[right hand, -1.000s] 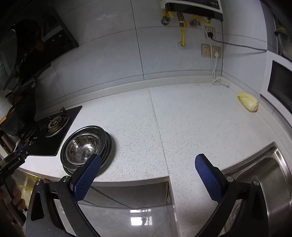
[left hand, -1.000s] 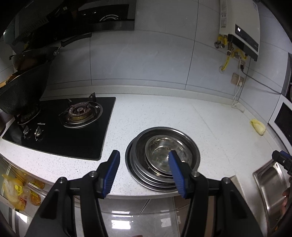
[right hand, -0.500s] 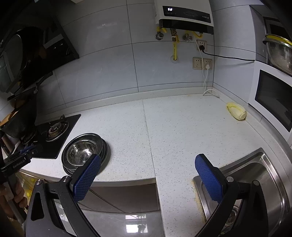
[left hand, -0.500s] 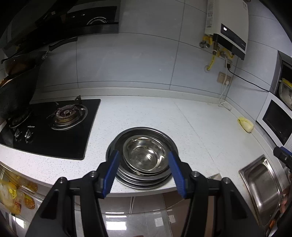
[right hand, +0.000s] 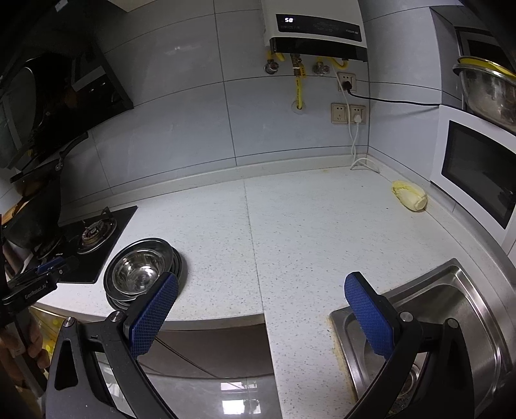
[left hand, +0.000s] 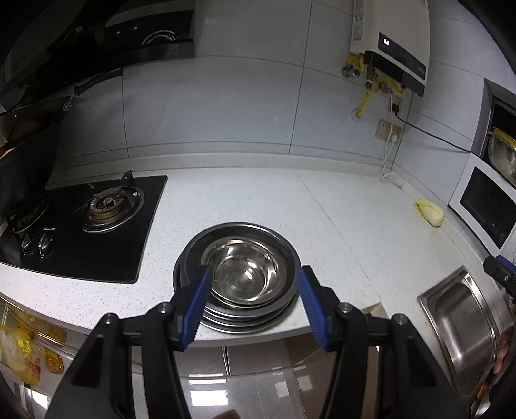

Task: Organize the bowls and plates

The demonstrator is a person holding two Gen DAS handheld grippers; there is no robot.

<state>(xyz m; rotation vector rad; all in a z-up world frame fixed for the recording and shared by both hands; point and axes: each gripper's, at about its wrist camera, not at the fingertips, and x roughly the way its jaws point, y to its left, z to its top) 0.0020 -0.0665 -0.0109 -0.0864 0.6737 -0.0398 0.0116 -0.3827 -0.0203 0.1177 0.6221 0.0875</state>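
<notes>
Hovering off the front edge of the tabletop (left hand: 338, 206), I have both pairs of fingers spread with nothing between them. My left gripper (left hand: 254, 303) hangs just in front of the stack of plates (left hand: 287, 254), its blue fingers (left hand: 196, 306) framing the stack from this view without touching it. A steel bowl (left hand: 248, 270) sits nested on top of the plates, upright and empty. The stack stands near the front edge of the tabletop, just beside the right side of the black stove (left hand: 80, 225), apart from it.

My right gripper (right hand: 258, 309) is held further along the front edge, its fingers (right hand: 154, 316) wide apart, one in front of the plates (right hand: 174, 261) and bowl (right hand: 137, 272), the other over the near corner of the sink (right hand: 458, 290). The sink is set into the right end of the tabletop (right hand: 306, 225).

Toward the back right corner a pale yellow cabbage (right hand: 409, 195) lies on its side, just beside the white microwave (right hand: 477, 174). A water heater (right hand: 316, 29) hangs on the tiled wall above, with yellow pipes below it. From the right view, the left gripper (right hand: 48, 267) shows at the left border, a hand (right hand: 19, 351) wrapped around its handle.
</notes>
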